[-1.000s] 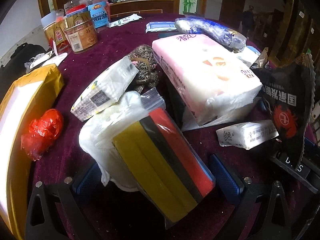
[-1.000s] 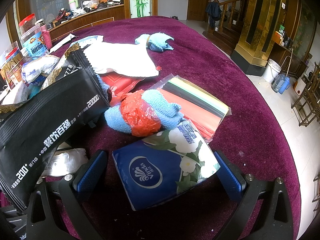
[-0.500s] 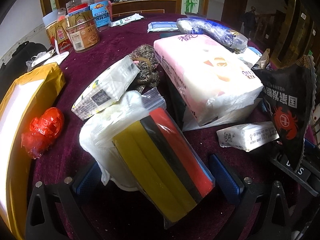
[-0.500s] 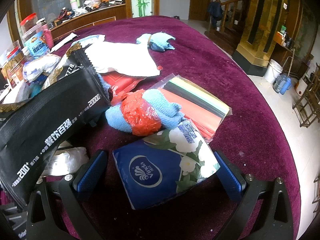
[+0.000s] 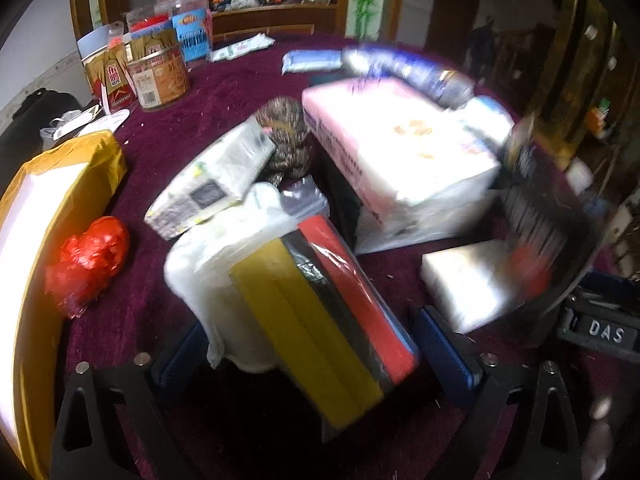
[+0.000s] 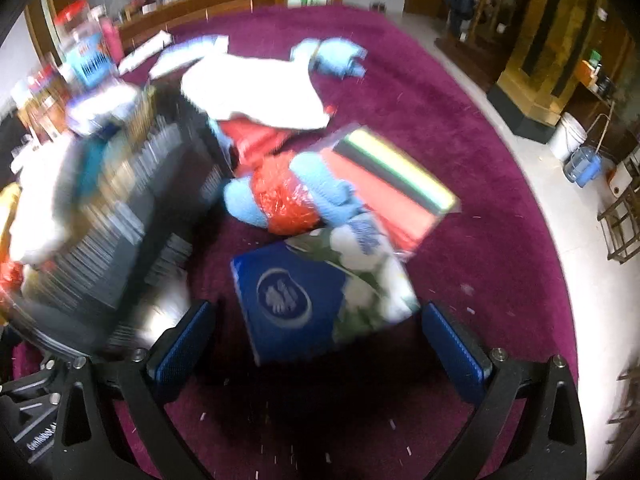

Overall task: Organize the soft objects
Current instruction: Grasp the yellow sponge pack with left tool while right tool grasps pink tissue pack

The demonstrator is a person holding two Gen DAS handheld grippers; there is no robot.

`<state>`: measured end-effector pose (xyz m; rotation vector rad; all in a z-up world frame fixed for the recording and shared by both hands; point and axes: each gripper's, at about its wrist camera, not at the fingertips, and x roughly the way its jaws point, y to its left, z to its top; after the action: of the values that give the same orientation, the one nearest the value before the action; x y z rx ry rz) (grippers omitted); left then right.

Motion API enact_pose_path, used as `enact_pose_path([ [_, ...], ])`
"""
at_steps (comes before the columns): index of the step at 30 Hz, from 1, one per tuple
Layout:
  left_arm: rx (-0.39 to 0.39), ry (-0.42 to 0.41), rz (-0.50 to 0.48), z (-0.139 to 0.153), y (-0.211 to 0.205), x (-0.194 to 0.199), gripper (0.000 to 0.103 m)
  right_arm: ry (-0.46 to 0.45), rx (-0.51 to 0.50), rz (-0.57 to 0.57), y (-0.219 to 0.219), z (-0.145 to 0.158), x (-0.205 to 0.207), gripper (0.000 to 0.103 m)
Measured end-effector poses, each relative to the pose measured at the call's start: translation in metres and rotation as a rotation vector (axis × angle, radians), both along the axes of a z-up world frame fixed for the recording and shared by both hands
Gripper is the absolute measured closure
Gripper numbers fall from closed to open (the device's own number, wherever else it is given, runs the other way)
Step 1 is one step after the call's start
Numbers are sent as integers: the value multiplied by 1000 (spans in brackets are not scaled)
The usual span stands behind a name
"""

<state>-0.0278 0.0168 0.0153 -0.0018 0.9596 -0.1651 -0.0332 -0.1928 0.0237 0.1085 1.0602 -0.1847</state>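
Left gripper (image 5: 312,344) is held low over the purple cloth (image 5: 192,128), jaws wide apart, gripping nothing; the sponge pack (image 5: 320,320) lies between the pads beside a white roll (image 5: 224,272). Right gripper (image 6: 316,340) is likewise held low and level, jaws spread wide, nothing clamped; the tissue pack (image 6: 316,288) lies between them. Both views are blurred.

Both wrist cameras look low and close across the table (image 5: 168,132), sharing the black bag (image 6: 120,232).
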Motion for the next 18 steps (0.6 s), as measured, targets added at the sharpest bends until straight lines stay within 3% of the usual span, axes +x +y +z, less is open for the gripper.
enact_pose_path([
  [3, -42, -106, -37, 29, 19, -24, 3, -140, -14, 4, -2, 28, -29, 0],
  [7, -83, -245, -57, 62, 51, -54, 3, -523, -103, -47, -1, 73, -82, 0],
  [9, -117, -309, -36, 75, 73, -69, 1, -624, -72, -21, -3, 78, -85, 0],
  [11, -149, -332, -24, 80, 90, -77, 1, -554, -33, -12, -8, 74, -64, 0],
  [14, -168, -291, -7, 78, 107, -81, 1, -472, -13, -25, -8, 55, -31, 0],
  [18, -38, -224, 8, 70, 105, -88, 1, -447, 26, -69, -14, 28, -23, 0],
])
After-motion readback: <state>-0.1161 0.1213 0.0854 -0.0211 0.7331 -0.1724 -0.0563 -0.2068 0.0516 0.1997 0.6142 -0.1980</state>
